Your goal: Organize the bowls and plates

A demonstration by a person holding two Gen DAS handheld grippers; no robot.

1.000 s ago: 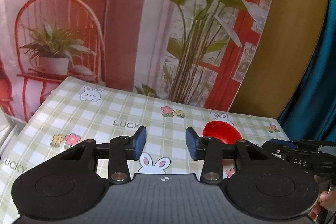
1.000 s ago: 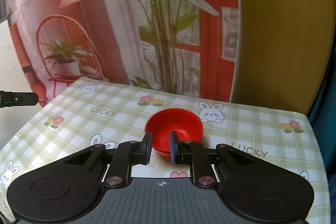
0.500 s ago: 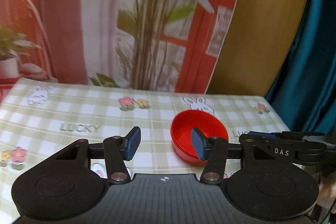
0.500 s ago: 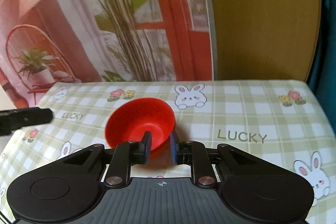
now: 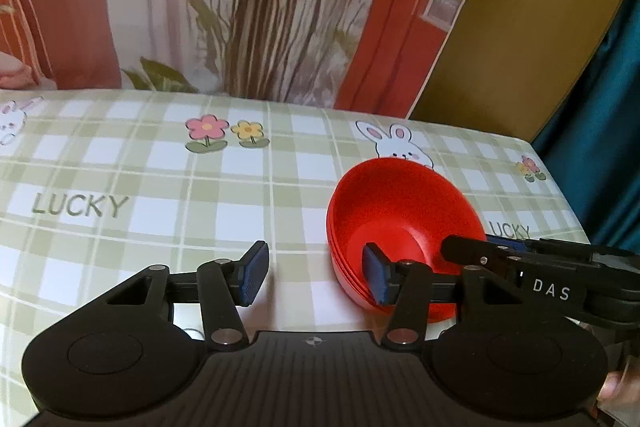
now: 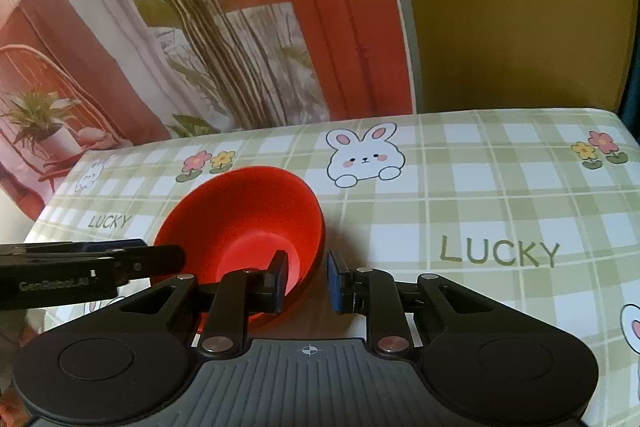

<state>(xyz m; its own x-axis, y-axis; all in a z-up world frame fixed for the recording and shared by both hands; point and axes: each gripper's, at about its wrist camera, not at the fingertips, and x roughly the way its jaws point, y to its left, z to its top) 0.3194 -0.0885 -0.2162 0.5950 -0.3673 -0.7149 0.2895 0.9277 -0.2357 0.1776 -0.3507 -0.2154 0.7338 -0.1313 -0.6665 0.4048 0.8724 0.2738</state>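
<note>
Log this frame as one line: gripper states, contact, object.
left gripper: open, straddling bowl rim | right gripper: open, straddling opposite rim | red bowls: nested stack on checked tablecloth | grasp: not yet closed

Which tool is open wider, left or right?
Left tool: fingers spread wide. Right tool's fingers sit close together, straddling the round red plastic bowl's near wall.

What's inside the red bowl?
No food shows inside the bowl. One finger of the left tool and one finger of the right tool sit over its rim. They hide part of the bottom. Stacked rims show more bowls nested under it.
</note>
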